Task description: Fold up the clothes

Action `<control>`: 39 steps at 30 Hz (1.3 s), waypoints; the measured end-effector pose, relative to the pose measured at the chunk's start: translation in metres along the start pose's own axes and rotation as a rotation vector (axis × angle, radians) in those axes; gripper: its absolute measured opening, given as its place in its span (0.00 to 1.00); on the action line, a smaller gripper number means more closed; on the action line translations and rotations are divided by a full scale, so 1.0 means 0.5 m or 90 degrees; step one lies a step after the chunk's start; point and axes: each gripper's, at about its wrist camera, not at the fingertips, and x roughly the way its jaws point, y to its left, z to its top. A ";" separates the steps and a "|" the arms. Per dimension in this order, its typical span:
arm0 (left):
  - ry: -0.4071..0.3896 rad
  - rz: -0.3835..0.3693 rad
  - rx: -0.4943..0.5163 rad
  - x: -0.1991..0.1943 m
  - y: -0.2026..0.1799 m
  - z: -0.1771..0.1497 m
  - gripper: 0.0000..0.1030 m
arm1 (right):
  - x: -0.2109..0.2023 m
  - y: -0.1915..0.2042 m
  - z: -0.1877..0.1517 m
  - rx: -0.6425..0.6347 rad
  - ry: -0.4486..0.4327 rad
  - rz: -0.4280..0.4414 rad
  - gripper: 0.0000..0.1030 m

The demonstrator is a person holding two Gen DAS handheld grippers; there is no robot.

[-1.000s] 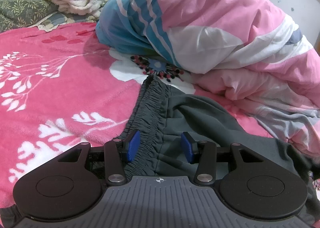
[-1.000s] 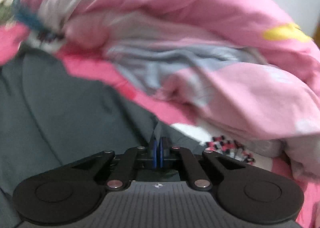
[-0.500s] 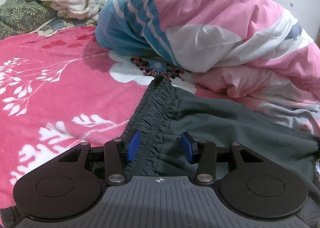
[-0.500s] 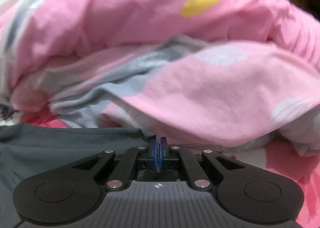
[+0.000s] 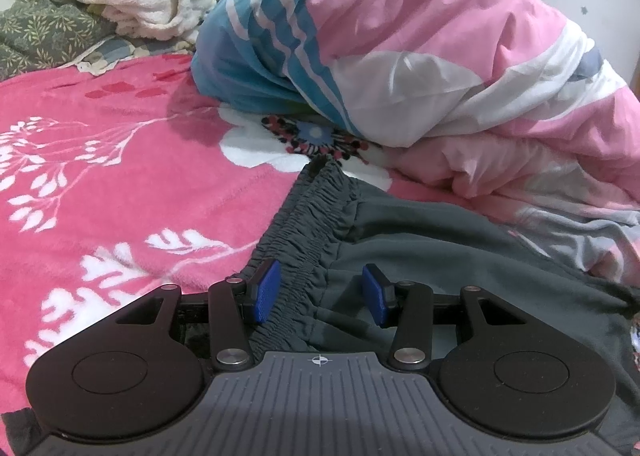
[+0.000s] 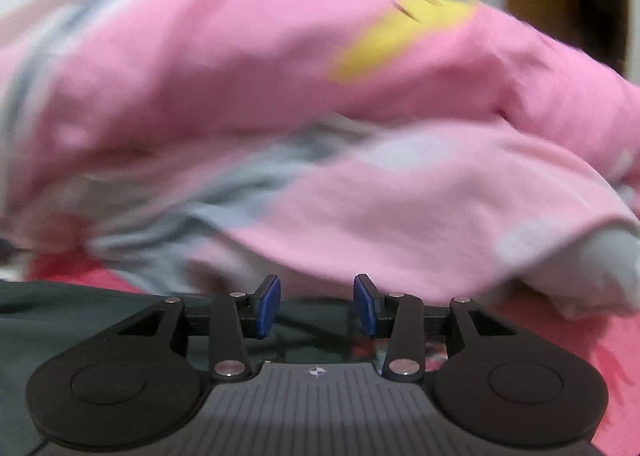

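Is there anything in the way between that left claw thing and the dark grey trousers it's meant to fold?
Nothing visible. The left gripper hangs open right over the grey trousers, its blue pads either side of the elastic waistband. The bunched pink duvet lies beyond, bordering the trousers' far edge, not between them.

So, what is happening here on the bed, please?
A person holds a gripper in each hand and is folding dark grey trousers laid on a pink floral blanket. The left gripper is open, its blue pads on either side of the elastic waistband. The right gripper is open too, low over the grey cloth, holding nothing. A bunched pink duvet lies just behind the trousers.
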 end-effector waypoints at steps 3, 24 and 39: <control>-0.005 0.003 0.006 -0.005 -0.004 -0.001 0.44 | 0.021 0.112 0.007 -0.041 0.028 0.112 0.38; -0.008 0.097 -0.077 -0.004 0.062 0.014 0.44 | 0.215 0.560 -0.016 -0.173 0.190 0.356 0.36; -0.034 0.142 -0.103 -0.015 0.079 0.024 0.44 | 0.255 0.657 -0.042 -0.111 0.186 0.390 0.35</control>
